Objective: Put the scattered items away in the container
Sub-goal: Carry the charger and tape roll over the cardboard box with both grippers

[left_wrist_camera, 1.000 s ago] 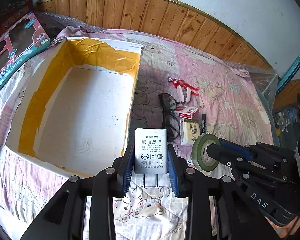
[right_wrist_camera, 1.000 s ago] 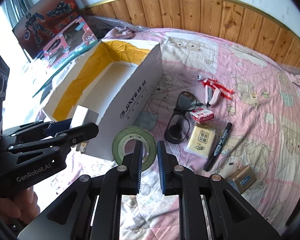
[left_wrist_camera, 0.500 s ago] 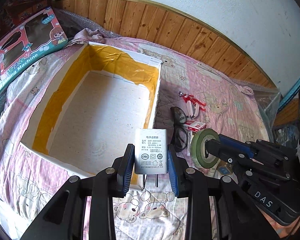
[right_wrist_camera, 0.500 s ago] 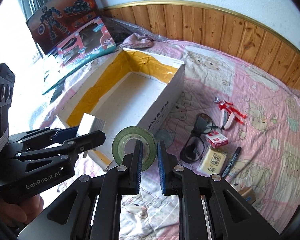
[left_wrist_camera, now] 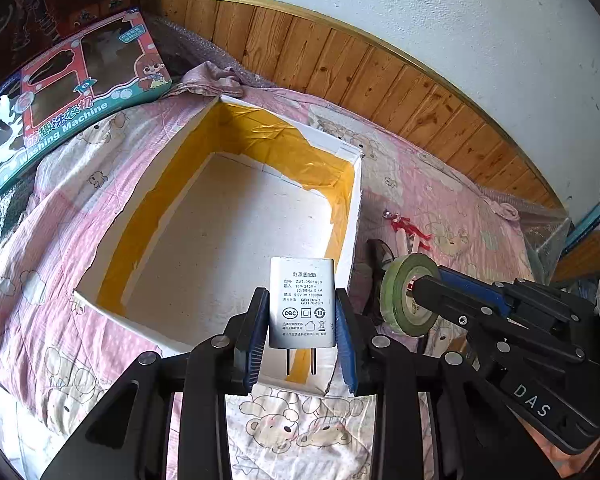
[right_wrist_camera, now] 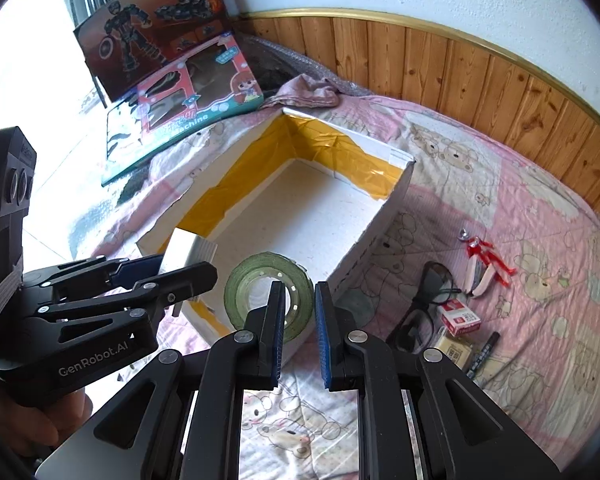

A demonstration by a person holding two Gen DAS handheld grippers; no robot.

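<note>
My left gripper [left_wrist_camera: 302, 320] is shut on a white power adapter [left_wrist_camera: 302, 300], prongs pointing back at me, above the near right corner of the box. The box [left_wrist_camera: 228, 232] is white cardboard lined with yellow tape, open on top, with nothing inside. My right gripper [right_wrist_camera: 299, 300] is shut on the rim of a green tape roll [right_wrist_camera: 260, 280], hovering by the box's near corner [right_wrist_camera: 312, 216]. In the right wrist view the left gripper [right_wrist_camera: 186, 266] holds the adapter [right_wrist_camera: 188, 250] over the box's near edge. Glasses [right_wrist_camera: 424, 308], a red toy figure [right_wrist_camera: 484, 256] and a marker [right_wrist_camera: 484, 354] lie on the pink quilt.
A small red box [right_wrist_camera: 460, 318] and a yellow packet [right_wrist_camera: 454, 354] lie beside the glasses. Toy boxes [left_wrist_camera: 72, 92] lean at the far left of the bed. A wood-panelled wall [left_wrist_camera: 380, 72] runs behind. A hand [right_wrist_camera: 28, 428] holds the left gripper.
Both grippers have carried their loads leftwards and forwards, from beside the box to over its near right corner. The adapter and tape roll stay gripped.
</note>
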